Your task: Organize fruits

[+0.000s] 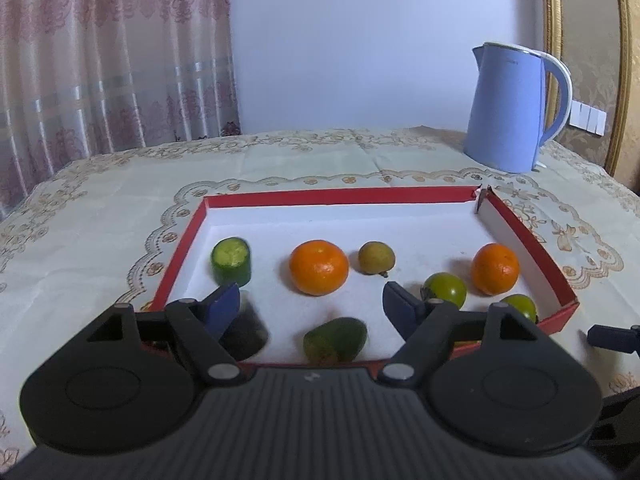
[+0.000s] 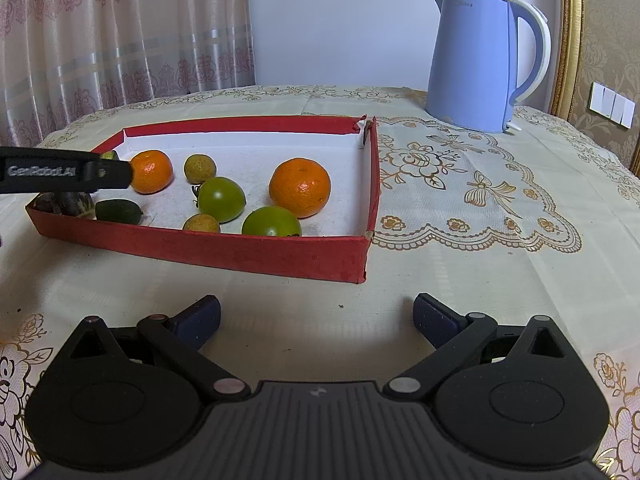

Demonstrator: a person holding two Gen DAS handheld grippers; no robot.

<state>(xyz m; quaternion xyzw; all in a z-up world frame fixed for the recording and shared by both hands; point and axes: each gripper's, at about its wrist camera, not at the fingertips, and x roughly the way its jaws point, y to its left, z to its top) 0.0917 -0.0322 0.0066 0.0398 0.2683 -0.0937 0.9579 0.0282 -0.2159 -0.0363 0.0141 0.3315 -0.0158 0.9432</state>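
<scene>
- My left gripper (image 1: 310, 300) hangs over the near edge of the red tray (image 1: 332, 195), jaws spread wide, nothing between them.
- Just below that gap lies a dark green oblong fruit (image 1: 335, 340); it is blurred, its long axis running roughly left-right along the near wall.
- A cucumber stub (image 1: 231, 261) sits at the tray's left side, its pale cut face turned up and toward my left camera.
- Behind the left finger is a dark lump (image 1: 246, 334); I cannot tell what it is.
- Two oranges (image 1: 319, 267) (image 1: 495, 269) sit mid-tray and right, a small tan fruit (image 1: 376, 258) between them.
- Two green tomatoes (image 1: 445, 289) (image 1: 519, 306) rest near the right orange.
- My right gripper (image 2: 317, 318) hovers above the tablecloth (image 2: 460, 248), just outside the tray's near wall, also fully open and empty.
- A blue kettle (image 2: 472, 68) stands well behind the tray, handle to the right.
</scene>
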